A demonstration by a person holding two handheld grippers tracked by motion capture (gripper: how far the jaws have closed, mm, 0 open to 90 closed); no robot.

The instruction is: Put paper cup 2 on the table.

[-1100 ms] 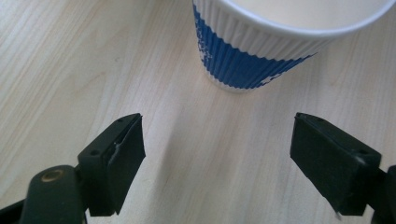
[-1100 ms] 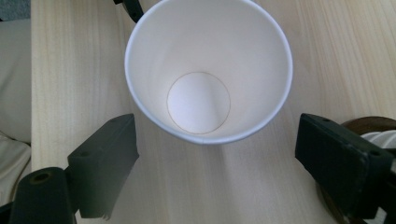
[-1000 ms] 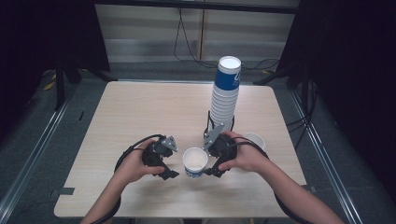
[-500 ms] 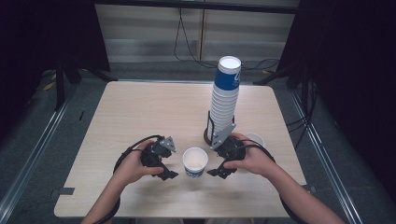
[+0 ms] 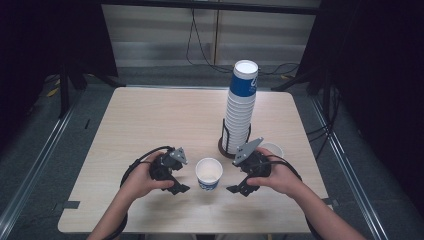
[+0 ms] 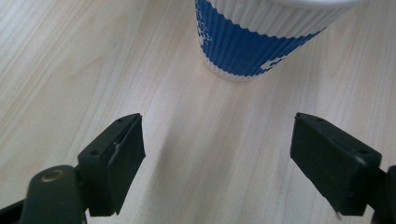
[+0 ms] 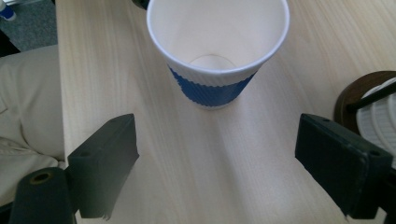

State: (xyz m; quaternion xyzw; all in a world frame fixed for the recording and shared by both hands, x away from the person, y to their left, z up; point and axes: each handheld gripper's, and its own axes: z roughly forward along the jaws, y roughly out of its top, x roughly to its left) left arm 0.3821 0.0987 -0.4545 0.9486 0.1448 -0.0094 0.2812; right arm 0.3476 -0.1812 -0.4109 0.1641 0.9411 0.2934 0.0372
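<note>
Since the earlier high view, the right gripper (image 5: 243,186) has drawn back from the single white paper cup with a blue ribbed band (image 5: 209,173), toward the right and the near edge of the light wooden table (image 5: 150,115). The left gripper (image 5: 176,181) holds the same place as before, and the cup stands where it stood.

Left gripper: jaws apart, nothing between them. In the left gripper view the cup (image 6: 261,37) stands upright just ahead of the open jaws, not touched.

Right gripper: jaws apart, nothing between them. In the right gripper view the cup (image 7: 218,49) stands ahead of the jaws with bare table between. Its inside is empty; the bottom disc is visible.

Progress, as a judgement: one cup appears to be separated from the stack and set upright between the two grippers. Neither gripper holds anything, so that step looks complete. Further cups remain to be taken.

Beyond the right gripper stands the tall stack of nested white paper cups (image 5: 239,112), top cup with a blue band, in a dark round wire-sided holder (image 5: 223,145). Just beside the right gripper, on its far side, a second white cup (image 5: 272,149) shows; its contents cannot be seen.
</note>
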